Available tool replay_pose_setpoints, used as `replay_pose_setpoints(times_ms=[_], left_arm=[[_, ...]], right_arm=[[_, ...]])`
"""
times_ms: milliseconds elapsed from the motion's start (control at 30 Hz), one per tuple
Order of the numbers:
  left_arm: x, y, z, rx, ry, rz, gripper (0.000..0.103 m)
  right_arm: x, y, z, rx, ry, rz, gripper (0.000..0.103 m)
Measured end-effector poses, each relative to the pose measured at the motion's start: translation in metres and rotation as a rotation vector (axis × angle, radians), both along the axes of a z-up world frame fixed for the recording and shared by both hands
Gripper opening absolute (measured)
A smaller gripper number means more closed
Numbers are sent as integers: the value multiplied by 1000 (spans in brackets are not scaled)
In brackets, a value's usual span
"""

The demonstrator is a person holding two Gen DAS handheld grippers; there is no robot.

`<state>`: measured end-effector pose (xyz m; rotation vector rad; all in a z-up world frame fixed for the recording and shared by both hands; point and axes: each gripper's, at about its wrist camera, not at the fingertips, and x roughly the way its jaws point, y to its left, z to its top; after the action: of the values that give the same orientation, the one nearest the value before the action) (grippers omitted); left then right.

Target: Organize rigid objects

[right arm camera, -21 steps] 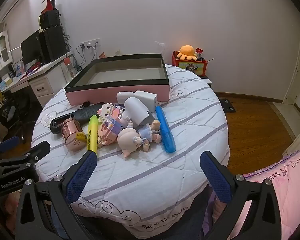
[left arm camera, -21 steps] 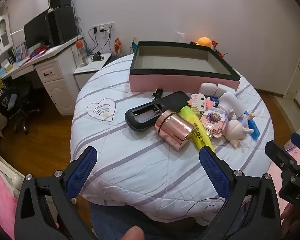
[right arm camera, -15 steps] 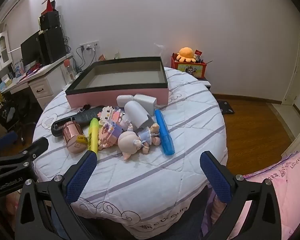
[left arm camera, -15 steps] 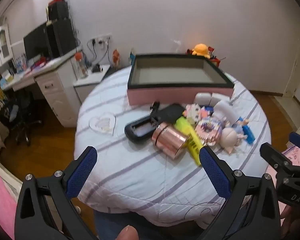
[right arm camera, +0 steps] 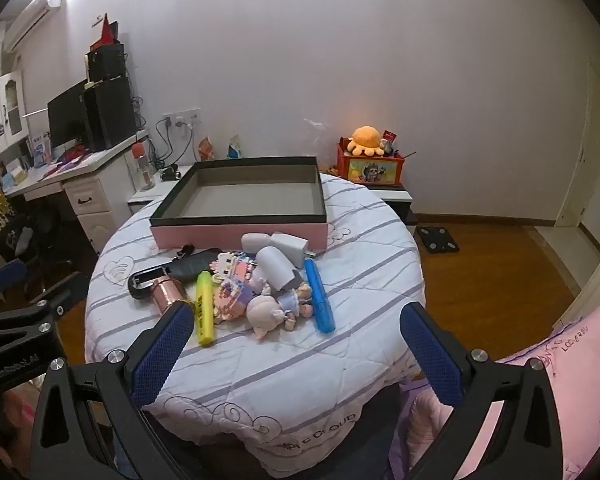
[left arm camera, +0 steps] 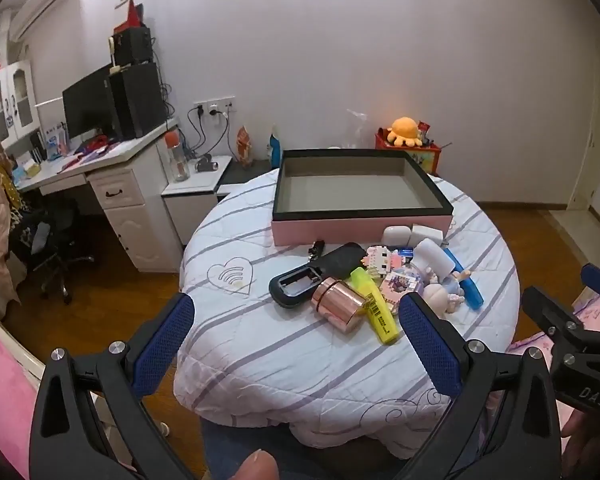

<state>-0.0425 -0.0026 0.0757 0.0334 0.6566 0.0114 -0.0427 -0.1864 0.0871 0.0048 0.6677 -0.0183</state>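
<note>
A pile of small objects lies on the round table [left arm camera: 284, 344]: a rose-gold tin [left arm camera: 337, 305], a yellow highlighter [left arm camera: 376, 306], a black case [left arm camera: 316, 274], a pig doll [right arm camera: 268, 312], a blue tube [right arm camera: 319, 295], a white cylinder [right arm camera: 276, 267] and toy blocks [right arm camera: 236, 292]. Behind them stands an empty pink box with a black rim [left arm camera: 360, 226]. My left gripper [left arm camera: 296, 344] is open and empty, held back in front of the table. My right gripper [right arm camera: 296, 354] is open and empty, also short of the pile.
A white desk with a monitor [left arm camera: 88, 114] and a chair [left arm camera: 56, 256] stand at the left. A low white cabinet [left arm camera: 192, 196] sits behind the table. A red toy box with an orange plush [right arm camera: 370, 160] is at the back right. Pink bedding [right arm camera: 580, 360] lies at right.
Both grippers have pulled back and risen from the table, so the pile and box look smaller and farther. Nothing on the table has moved.
</note>
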Motion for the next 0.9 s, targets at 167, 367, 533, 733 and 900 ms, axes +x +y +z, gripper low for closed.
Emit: replay_pose_setpoints(times_ms=[167,367,533,733,900], left_arm=[[-5,6,0,-5,1,13,103],[-8,7,4,-7,-8,18,103],[-7,6,4,-6,-6,20,103],[-7,6,3,-7,-7,19,103],[-7,6,4,-7,-7,19,103]], right_arm=[[0,9,-6,-2,10,27,103],[-4,14,-4,-7,1,36,103],[-4,9,-3,4,0,28,103],[-4,9,-4,5,-1,29,103],[-4,9,-4,4,-1,29,103]])
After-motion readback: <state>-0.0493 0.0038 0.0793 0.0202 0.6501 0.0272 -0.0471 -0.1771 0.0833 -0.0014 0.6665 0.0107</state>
